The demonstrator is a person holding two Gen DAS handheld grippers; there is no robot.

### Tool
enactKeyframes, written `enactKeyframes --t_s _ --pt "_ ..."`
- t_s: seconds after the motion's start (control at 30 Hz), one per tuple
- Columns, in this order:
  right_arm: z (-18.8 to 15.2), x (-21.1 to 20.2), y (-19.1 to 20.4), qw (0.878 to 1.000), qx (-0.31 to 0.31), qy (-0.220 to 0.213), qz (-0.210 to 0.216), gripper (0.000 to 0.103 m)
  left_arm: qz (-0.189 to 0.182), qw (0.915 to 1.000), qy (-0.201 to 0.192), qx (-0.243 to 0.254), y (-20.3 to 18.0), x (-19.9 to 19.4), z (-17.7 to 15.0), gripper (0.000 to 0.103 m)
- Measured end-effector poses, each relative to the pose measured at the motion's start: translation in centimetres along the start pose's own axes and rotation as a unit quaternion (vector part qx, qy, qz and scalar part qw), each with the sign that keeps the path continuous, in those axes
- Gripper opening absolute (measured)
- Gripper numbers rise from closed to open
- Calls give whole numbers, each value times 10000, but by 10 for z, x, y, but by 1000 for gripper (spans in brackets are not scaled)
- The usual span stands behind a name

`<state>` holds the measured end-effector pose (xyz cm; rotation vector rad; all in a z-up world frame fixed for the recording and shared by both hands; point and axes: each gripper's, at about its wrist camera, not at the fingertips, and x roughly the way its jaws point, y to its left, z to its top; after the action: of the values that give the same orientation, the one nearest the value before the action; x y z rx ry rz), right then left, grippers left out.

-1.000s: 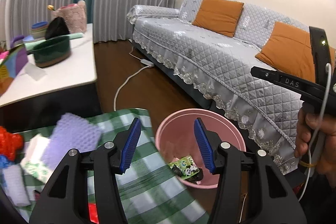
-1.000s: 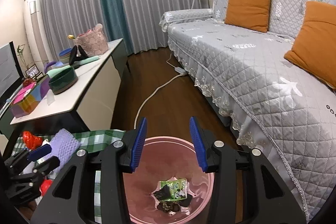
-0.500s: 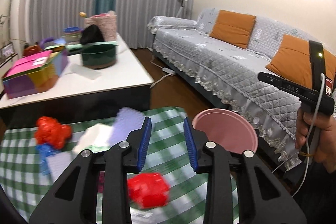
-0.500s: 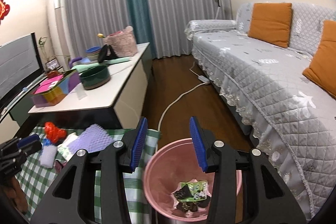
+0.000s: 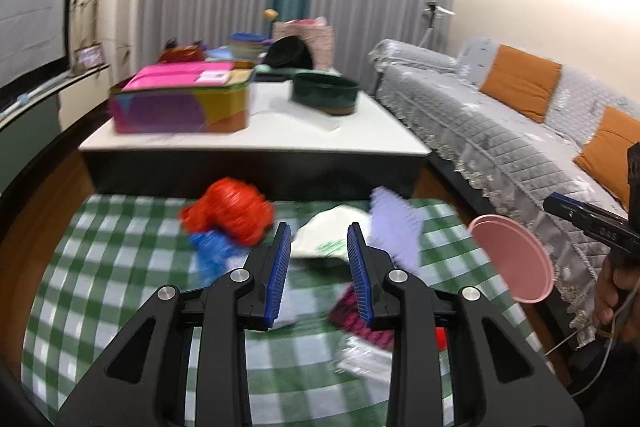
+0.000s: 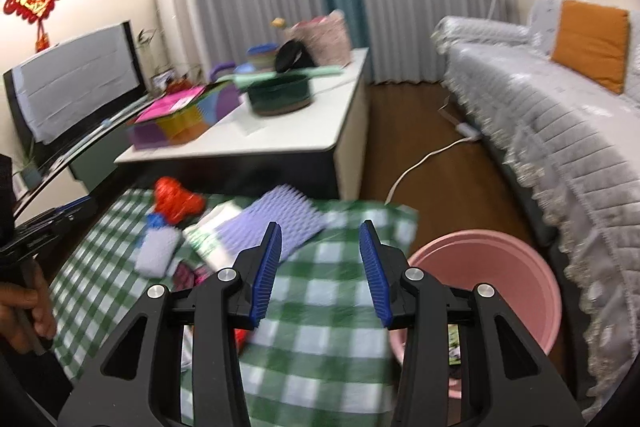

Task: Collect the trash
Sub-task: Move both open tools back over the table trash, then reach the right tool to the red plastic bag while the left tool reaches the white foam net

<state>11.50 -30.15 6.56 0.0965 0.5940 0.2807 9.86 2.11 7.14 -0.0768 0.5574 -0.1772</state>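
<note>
Trash lies on a green checked cloth: a red crumpled bag, a blue scrap, a white wrapper, a lilac foam sheet and a dark pink wrapper. My left gripper is open and empty above the cloth's middle. The pink bin stands at the cloth's right edge with a green wrapper inside. My right gripper is open and empty, above the cloth just left of the bin. The red bag and foam sheet also show there.
A low white table behind the cloth carries a colourful box, a dark green bowl and other items. A grey sofa with orange cushions runs along the right. A TV stands at the left. A white cable lies on the wooden floor.
Both grippers have swung left, away from the bin and towards the cloth with the trash. The left jaws narrowed half a second ago and have widened again.
</note>
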Motion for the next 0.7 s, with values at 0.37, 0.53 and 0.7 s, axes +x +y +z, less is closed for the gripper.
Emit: enactKeyframes --t_s 0.37,0.53,0.7 --pt "-43 61 43 9948 -129 847 555 47 417 9982 319 -302 41 23 -26 29" --pt "-57 79 58 9920 -135 1048 697 63 479 9978 369 -258 44 29 -31 29" --pt "-66 92 74 9889 -300 1221 790 75 562 9968 484 -302 50 40 -38 29"
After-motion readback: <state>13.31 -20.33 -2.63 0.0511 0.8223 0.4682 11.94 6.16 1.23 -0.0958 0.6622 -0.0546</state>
